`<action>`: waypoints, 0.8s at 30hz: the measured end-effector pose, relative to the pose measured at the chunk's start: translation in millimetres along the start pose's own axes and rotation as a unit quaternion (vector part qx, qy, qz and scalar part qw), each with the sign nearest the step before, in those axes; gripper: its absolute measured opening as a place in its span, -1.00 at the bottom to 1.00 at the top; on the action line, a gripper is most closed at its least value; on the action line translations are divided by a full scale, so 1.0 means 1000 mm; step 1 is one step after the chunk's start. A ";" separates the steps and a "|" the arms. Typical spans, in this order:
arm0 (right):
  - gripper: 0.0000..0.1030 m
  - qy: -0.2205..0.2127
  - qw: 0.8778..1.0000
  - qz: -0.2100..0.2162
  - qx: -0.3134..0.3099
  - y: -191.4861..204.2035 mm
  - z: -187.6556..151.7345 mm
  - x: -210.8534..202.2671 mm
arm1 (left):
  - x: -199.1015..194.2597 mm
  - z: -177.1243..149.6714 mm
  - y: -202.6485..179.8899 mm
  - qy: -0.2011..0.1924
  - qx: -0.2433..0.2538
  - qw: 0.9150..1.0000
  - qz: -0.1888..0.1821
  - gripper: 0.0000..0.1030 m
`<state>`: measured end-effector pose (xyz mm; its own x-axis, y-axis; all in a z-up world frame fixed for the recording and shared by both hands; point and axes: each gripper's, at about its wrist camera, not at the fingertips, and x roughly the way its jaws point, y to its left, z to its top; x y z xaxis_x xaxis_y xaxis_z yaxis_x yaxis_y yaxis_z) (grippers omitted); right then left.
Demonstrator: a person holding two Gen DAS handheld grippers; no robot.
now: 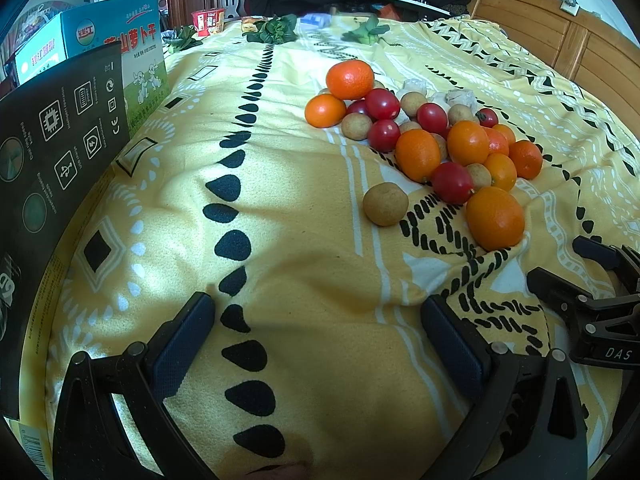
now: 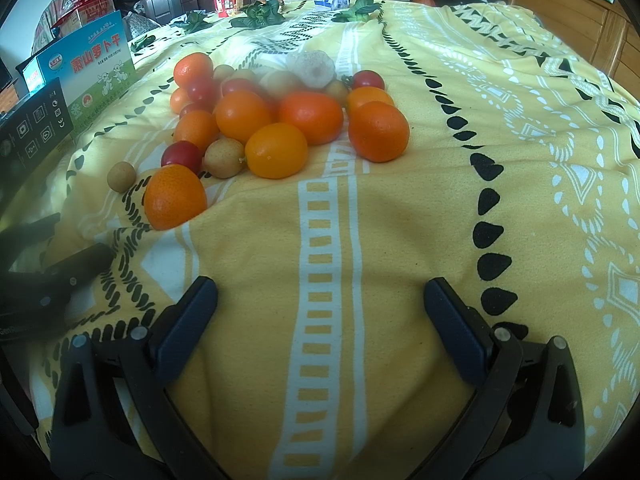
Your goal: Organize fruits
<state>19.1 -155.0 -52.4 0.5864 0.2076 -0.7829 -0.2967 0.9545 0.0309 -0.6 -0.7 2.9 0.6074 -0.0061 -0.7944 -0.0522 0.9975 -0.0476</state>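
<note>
One readable label, "DAS", marks the right claw [image 1: 592,276].

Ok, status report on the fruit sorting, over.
Left claw open, empty. Right claw open, empty. Fruit pile unsorted on the yellow blanket; one longan sits apart. Nothing in the way.
</note>
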 end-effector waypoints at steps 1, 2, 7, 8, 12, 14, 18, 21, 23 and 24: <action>1.00 0.000 1.000 0.000 0.000 0.000 0.000 0.000 | 0.000 0.000 0.000 0.000 0.000 1.000 -0.001 1.00; 1.00 0.000 1.000 0.000 0.000 0.000 0.000 0.000 | 0.000 0.000 0.000 0.000 0.000 1.000 -0.001 1.00; 1.00 0.000 1.000 0.000 0.000 0.000 0.000 0.000 | 0.000 0.000 0.000 0.000 -0.001 1.000 -0.001 1.00; 1.00 0.000 1.000 0.000 0.000 0.000 0.000 0.000 | 0.000 0.000 0.000 0.000 -0.001 1.000 -0.001 1.00; 1.00 0.000 1.000 0.000 0.000 0.000 0.000 0.000 | 0.003 0.002 0.000 0.000 -0.001 1.000 -0.002 1.00; 1.00 0.000 1.000 0.000 0.000 0.000 0.000 0.000 | 0.003 0.002 0.000 -0.001 -0.001 1.000 -0.002 1.00; 1.00 0.000 1.000 0.000 0.000 0.000 0.000 0.000 | 0.003 0.002 0.000 -0.001 -0.001 1.000 -0.002 1.00; 1.00 0.000 1.000 0.000 0.000 0.000 0.000 0.000 | 0.003 0.002 0.000 -0.001 -0.001 1.000 -0.002 1.00; 1.00 0.000 1.000 0.000 0.000 0.000 0.000 0.000 | 0.003 0.002 0.001 -0.001 -0.001 1.000 -0.002 1.00; 1.00 0.000 1.000 0.000 0.000 0.000 0.000 0.000 | 0.003 0.002 0.000 -0.001 -0.002 1.000 -0.003 1.00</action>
<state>18.7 -154.9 -52.5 0.5869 0.2078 -0.7825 -0.2967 0.9545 0.0309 2.8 -0.1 1.6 0.6092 -0.0114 -0.7929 -0.0515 0.9972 -0.0539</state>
